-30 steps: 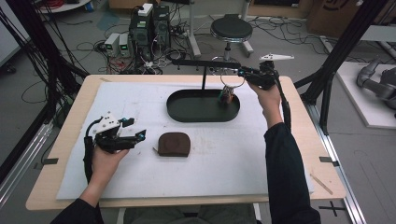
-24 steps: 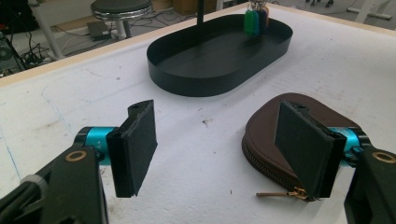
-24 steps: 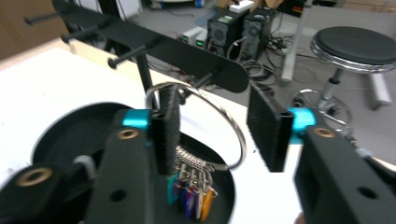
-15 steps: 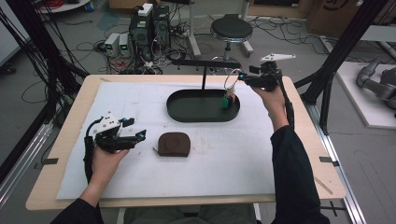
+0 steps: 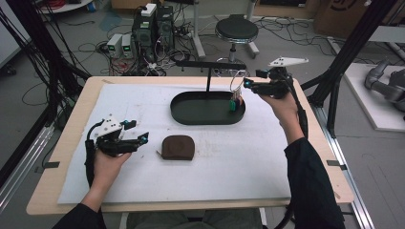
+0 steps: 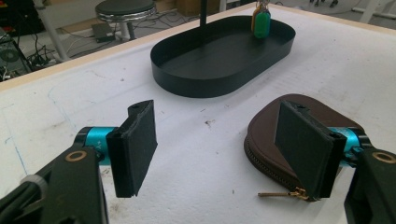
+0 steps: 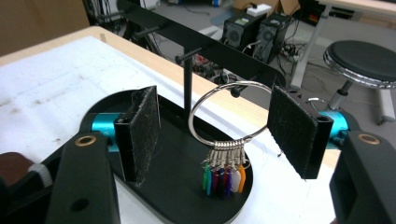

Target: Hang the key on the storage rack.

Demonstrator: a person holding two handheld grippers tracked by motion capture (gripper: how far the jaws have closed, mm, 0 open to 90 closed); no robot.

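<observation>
Steel and bright, the large round key ring with its bunch of coloured plastic tags [image 7: 225,140] hangs from a peg of the black metal T-shaped stand [image 7: 187,79] that rises out of the black oval metal tray [image 5: 181,110]; the tags dangle just above the tray floor. The right gripper [image 7: 212,135] has just been opening its jaws, and they now stand wide on either side of the ring without pressing on it, so the hanging step looks finished and the release is in hand. The next move would call for drawing that gripper straight back, clear of the ring, so as not to snag it off the peg. The left gripper [image 6: 219,149] rests low over the white table cover [image 5: 267,157] with its jaws wide and empty, beside the brown leather zip pouch [image 6: 271,135], which may be the next thing to be taken.
</observation>
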